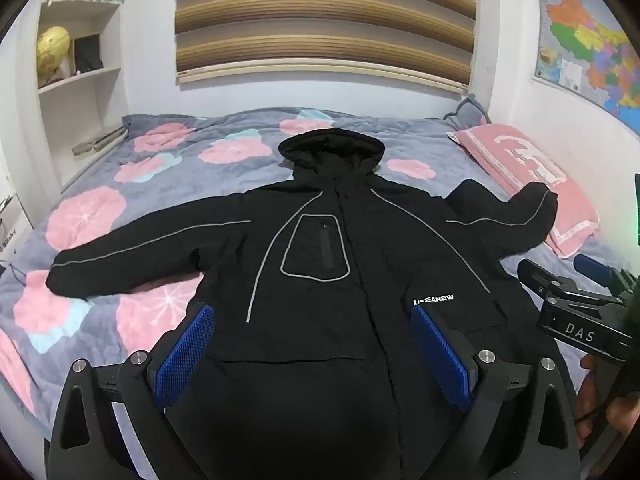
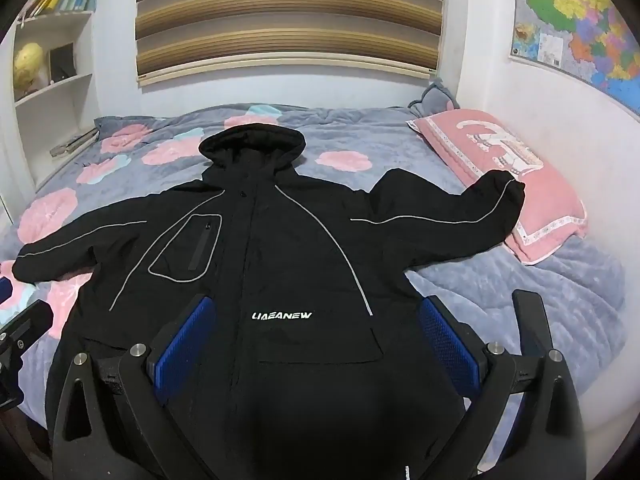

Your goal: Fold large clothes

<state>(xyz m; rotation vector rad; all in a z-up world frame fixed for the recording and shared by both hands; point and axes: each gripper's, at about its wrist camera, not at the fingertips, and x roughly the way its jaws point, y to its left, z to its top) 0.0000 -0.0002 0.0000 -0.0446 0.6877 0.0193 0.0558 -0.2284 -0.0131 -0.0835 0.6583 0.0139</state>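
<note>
A large black hooded jacket (image 1: 320, 248) with grey piping lies flat, front up, on the bed, both sleeves spread out; it also shows in the right wrist view (image 2: 280, 256). Its right sleeve cuff (image 2: 500, 192) rests on the pink pillow. My left gripper (image 1: 314, 328) is open, its blue pads above the jacket's lower front, holding nothing. My right gripper (image 2: 316, 328) is open over the lower front near the white logo (image 2: 282, 316), holding nothing. The right gripper's body also shows at the right edge of the left wrist view (image 1: 576, 312).
The bed has a grey quilt with pink flowers (image 1: 132, 184). A pink pillow (image 2: 512, 176) lies at the right by the wall. White shelves (image 1: 76, 80) stand at the left. A striped blind (image 1: 324, 20) and a map (image 2: 580, 32) hang on the walls.
</note>
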